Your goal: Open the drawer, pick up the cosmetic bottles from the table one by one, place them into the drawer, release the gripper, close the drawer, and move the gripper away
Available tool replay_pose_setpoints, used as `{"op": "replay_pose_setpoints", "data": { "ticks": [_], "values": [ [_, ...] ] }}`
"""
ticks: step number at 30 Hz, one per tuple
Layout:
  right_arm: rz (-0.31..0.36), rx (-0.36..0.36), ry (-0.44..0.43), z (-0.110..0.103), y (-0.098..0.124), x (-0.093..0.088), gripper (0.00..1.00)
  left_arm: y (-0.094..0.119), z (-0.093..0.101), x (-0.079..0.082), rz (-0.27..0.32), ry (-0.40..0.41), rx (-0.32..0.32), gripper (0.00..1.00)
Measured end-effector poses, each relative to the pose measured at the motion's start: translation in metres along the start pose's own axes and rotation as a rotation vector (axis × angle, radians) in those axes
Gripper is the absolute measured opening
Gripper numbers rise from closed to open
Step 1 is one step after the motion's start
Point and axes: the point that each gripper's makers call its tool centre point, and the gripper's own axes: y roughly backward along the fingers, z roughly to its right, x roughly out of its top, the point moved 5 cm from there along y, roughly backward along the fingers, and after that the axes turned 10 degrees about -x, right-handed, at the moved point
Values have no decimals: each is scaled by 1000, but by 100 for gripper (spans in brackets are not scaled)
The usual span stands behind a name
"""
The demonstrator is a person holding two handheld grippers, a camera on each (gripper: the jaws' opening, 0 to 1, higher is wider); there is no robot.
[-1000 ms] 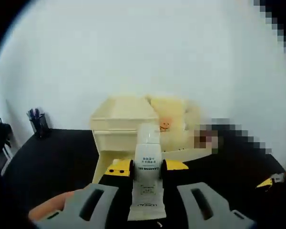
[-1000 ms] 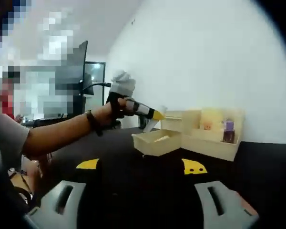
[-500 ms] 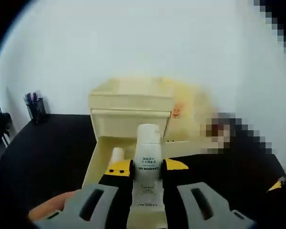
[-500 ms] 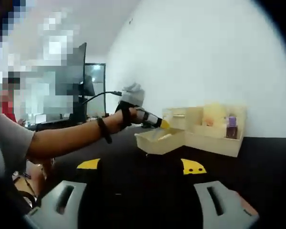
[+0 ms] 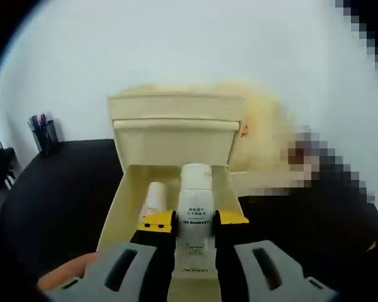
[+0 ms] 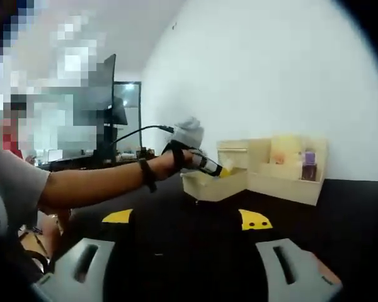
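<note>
Pinching a white cosmetic tube [image 5: 194,217] between its yellow-tipped jaws, the left gripper [image 5: 194,221] holds it over the open drawer [image 5: 123,195]. The tube points cap-first toward the cream organiser [image 5: 173,129] that the drawer slides out of, and its printed label is readable from the left gripper view (the lettering runs upside down). Inside the drawer, just beside the held tube, lies a second, smaller bottle [image 5: 154,196] with a pale cap. The drawer is pulled well out from the organiser's front, and both stand on a black table [image 5: 63,182]. On the table, away from the drawer on the side of the smaller bottle, sits a dark pen cup [image 5: 45,133] holding coloured pens, close to a white wall [image 5: 189,50].

From the right gripper view, the right gripper [image 6: 188,219] hovers low above the table [image 6: 340,214] well apart from the drawer [image 6: 211,185], its jaws spread wide with nothing between them. Farther off, a person's bare arm [image 6: 101,182] reaches across to the drawer with the left gripper [image 6: 222,172] at the drawer's rim. Past the drawer, the organiser [image 6: 283,167] carries a small purple-capped bottle [image 6: 310,165] in an open compartment. A dark monitor [image 6: 106,100] stands behind the arm.
</note>
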Motion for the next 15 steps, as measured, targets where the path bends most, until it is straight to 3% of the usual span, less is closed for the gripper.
{"op": "replay_pose_setpoints", "data": {
  "ticks": [15],
  "values": [
    [1, 10, -2, -2, 1, 1, 59, -19, -8, -10, -51, 3, 15, 19]
  ]
}}
